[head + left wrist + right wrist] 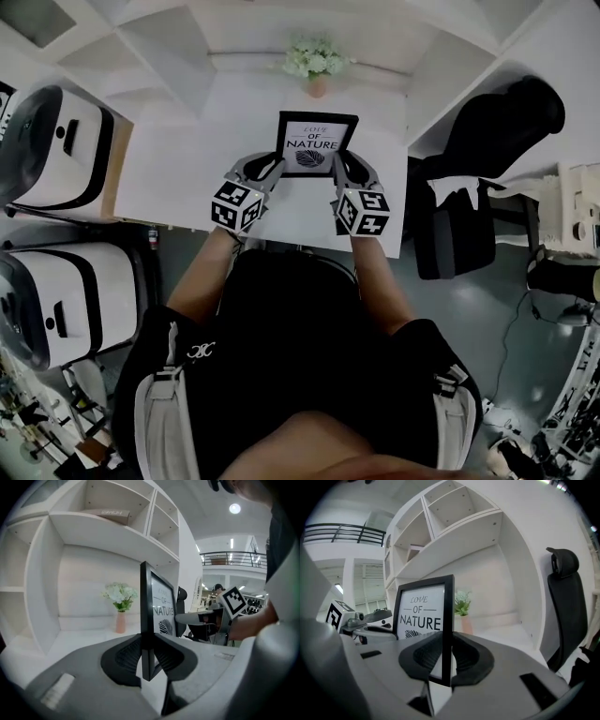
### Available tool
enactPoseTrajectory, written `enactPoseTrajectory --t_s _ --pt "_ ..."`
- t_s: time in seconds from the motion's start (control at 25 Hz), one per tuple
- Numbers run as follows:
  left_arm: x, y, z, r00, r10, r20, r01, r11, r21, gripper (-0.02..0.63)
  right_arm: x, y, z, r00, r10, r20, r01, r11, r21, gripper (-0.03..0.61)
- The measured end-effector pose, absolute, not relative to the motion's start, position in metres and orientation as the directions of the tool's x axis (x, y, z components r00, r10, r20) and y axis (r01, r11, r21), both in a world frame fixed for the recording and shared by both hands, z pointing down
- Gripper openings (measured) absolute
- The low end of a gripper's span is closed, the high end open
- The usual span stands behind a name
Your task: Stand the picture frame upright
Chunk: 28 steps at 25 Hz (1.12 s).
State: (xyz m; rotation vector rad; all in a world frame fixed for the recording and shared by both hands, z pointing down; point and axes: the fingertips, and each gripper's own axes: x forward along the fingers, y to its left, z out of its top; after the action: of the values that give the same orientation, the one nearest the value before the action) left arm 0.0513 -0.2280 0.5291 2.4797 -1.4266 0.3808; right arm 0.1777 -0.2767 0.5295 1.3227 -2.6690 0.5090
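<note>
Head view, L gripper point(275, 167), R gripper point(339, 165), jaws clamping frame point(317, 142) sides, vase point(317, 86) behind

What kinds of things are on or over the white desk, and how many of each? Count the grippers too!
Picture frame: 1
Vase of flowers: 1
Hand-held grippers: 2 (left hand-held gripper, right hand-held gripper)
Total: 4
</note>
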Motion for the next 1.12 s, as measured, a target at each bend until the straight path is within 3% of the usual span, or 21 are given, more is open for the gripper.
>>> enactPoseTrajectory --t_s 0.68,1.12 --pt "-0.092 -0.18 0.522 0.211 -0.916 0.34 -0.977 -0.186 0.104 0.089 0.015 -0.263 0.517 -0.807 -0.546 0.225 -0.588 0.78 -0.215 0.067" --pt "-0.227 -0.182 0.525 0.261 -0.908 0.327 -0.965 -0.245 0.091 0.089 -0.113 -0.255 0.518 -0.757 -0.607 0.241 -0.65 0.736 -0.187 0.067"
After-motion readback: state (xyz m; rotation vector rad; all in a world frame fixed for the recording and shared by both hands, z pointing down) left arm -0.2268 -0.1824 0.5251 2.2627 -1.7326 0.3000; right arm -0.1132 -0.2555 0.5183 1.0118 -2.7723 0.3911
